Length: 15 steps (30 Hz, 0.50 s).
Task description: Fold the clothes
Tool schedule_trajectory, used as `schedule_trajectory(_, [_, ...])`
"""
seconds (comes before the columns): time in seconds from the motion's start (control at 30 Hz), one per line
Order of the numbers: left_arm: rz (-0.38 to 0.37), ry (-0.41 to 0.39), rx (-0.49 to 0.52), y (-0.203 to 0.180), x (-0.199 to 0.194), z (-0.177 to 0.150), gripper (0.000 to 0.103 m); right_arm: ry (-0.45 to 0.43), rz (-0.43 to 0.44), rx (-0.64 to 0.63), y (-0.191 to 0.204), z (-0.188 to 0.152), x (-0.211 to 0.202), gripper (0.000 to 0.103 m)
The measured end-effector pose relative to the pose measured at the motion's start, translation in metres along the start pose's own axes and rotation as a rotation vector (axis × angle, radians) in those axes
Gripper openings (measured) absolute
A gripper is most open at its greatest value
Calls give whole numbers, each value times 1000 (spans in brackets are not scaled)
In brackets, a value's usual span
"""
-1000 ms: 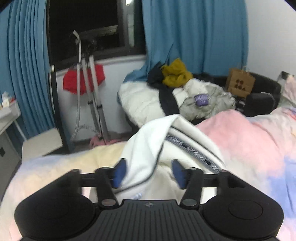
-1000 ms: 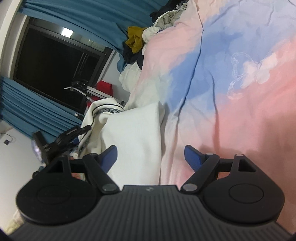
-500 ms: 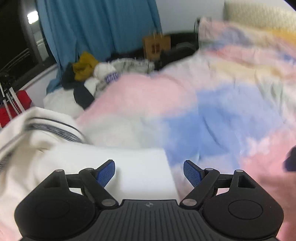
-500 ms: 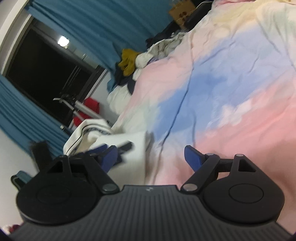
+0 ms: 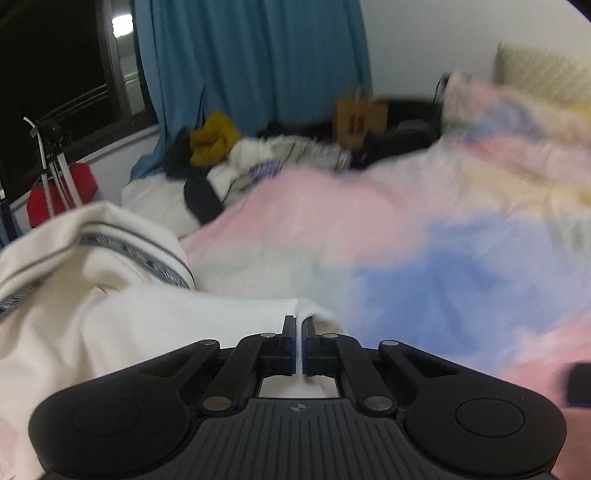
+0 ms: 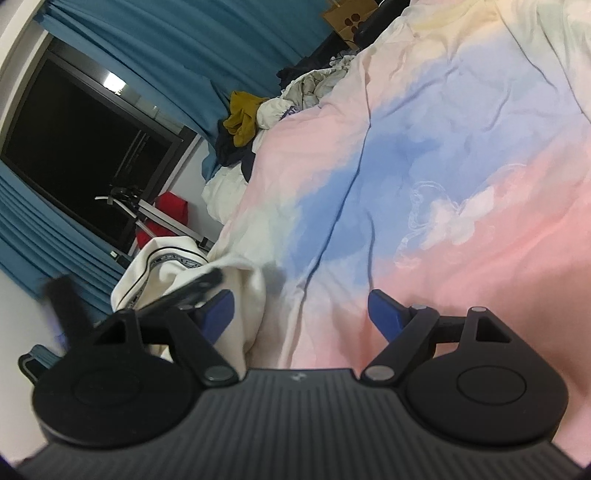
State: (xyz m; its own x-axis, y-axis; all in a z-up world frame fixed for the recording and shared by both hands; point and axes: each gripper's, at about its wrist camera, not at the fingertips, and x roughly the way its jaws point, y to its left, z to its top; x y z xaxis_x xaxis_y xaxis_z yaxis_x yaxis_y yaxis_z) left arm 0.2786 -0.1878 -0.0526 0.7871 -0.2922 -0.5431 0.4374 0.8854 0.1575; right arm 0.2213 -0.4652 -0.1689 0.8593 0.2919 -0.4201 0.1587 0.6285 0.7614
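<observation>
text: none legible | garment band (image 5: 129,254) lettering blurred | bag (image 6: 347,16) dots only

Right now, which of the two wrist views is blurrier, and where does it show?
Left wrist view: motion smear across the bedspread and clothes pile. Right wrist view: mostly sharp bedspread; only the left claw at its left edge streaks.

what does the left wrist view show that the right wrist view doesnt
Only the left wrist view shows the left tool shut on the white garment's edge, and a beige headboard. Only the right wrist view shows the right tool open over the pastel duvet. Both show the garment, duvet, yellow clothes pile and blue curtain.
</observation>
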Motion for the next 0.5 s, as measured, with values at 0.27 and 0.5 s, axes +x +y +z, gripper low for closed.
schedule_trajectory(0.27, [-100, -140, -94, 17, -153, 1, 2, -33, 34, -5, 8, 2, -17, 83])
schedule_trajectory(0.5, [-30, -124, -371, 53, -254, -109, 2, 7, 103, 54, 8, 1, -27, 83])
